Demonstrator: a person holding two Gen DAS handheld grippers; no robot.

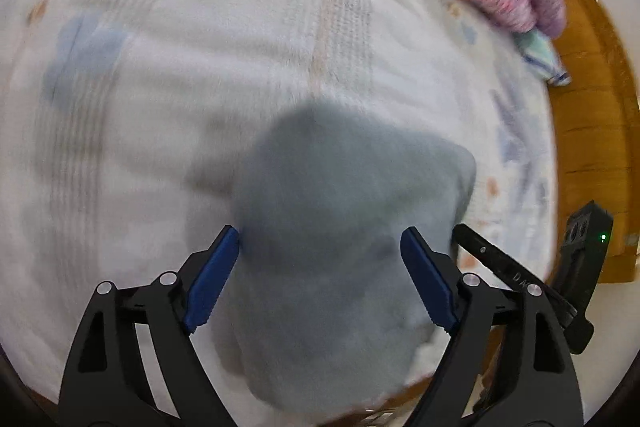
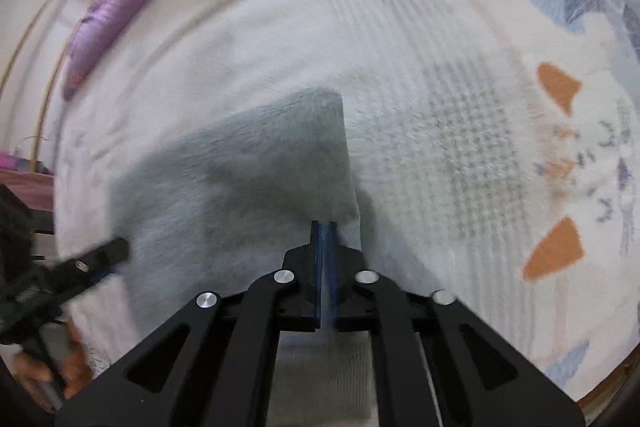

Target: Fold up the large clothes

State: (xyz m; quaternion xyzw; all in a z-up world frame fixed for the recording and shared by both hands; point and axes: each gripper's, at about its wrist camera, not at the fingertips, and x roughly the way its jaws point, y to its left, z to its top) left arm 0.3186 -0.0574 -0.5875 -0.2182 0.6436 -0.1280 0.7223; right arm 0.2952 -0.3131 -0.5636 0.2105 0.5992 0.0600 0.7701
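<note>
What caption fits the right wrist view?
Right tongs shut on the edge of the pale blue fleece garment on the patterned bedspread.

Pale grey-blue garment (image 2: 256,163), white bedspread (image 2: 440,75) — orange, blue patches, purple pillow (image 2: 108,23)

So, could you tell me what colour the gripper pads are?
Blue pads, clearest in the left wrist view.

Hardly any text is showing. In the left wrist view, the black arm of the right gripper (image 1: 516,277) is carrying pale letters that are reading roughly as "DA", with the rest blurred and cut off. The sheet (image 2: 560,131) is showing only coloured patterns and squiggles, not letters. Nothing else is reading as a label, brand or number.
</note>
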